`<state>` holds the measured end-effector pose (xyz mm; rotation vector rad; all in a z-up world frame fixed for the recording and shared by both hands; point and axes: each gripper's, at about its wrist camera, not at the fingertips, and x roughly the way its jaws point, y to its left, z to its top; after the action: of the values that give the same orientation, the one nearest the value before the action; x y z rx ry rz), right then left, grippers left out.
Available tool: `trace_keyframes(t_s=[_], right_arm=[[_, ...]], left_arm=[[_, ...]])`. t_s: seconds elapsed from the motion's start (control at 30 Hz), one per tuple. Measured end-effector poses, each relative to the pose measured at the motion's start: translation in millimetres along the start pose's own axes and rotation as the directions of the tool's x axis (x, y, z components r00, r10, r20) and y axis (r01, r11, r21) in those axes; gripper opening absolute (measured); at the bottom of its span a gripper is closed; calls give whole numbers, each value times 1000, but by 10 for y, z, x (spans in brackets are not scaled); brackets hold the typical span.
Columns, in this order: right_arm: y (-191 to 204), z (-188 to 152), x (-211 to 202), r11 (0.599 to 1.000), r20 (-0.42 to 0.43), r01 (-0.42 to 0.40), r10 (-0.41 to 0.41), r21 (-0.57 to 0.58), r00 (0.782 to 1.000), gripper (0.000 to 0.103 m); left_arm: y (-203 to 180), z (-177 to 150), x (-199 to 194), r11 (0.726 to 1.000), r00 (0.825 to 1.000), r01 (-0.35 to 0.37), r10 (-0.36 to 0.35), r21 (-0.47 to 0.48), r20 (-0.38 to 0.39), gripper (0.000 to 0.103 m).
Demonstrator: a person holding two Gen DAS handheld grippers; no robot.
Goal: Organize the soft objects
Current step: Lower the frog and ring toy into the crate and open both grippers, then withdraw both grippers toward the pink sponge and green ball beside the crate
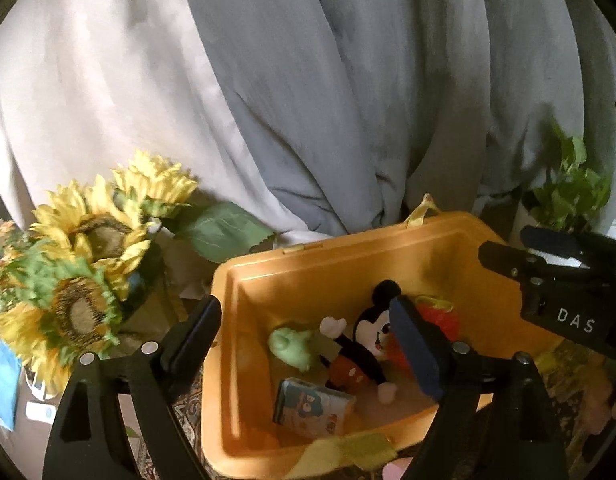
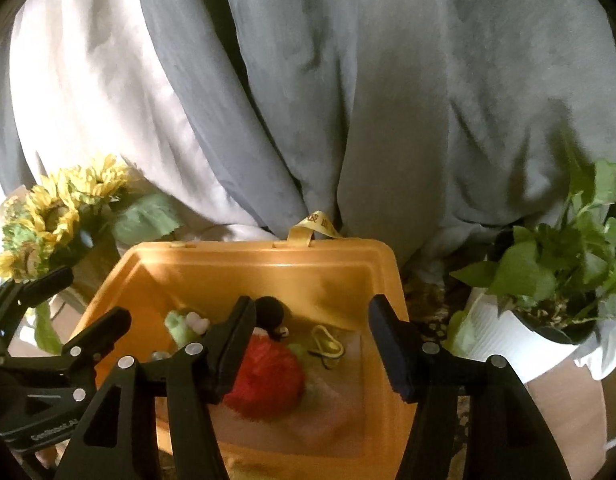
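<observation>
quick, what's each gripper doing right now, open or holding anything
Left gripper: open, holding nothing, over the orange bin.
Right gripper: open, holding nothing, above the red plush in the bin.

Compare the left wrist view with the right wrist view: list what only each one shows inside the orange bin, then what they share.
Only the left wrist view shows the small printed box and the Mickey plush's face and red shorts. Only the right wrist view shows the yellow cord on the bin floor and the potted plant's white pot. Both show the orange bin, the red fuzzy toy, the green toy, the sunflowers, and both grippers open.
</observation>
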<state>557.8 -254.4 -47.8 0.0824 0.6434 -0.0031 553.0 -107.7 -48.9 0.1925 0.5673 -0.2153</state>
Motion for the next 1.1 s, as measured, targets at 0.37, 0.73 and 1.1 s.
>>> trace_keyframes(t_s=[0.37,0.73,1.1], right_arm=[[51,-99,-619,1000,110,8,-10,19,994,75],[-21,-446,-933,998,105,12,-18,56,994,77],[-122,-837,-864,996,-2,11,-10,88,1000,77]], left_arm=[[-61,-116,-637,1000,993,-20,21,-8,118,92],[-172,-446,-927,1000,990,-26,26,0,141,98],[-318,-776,-899,1000,997,25,-26,10,71,98]])
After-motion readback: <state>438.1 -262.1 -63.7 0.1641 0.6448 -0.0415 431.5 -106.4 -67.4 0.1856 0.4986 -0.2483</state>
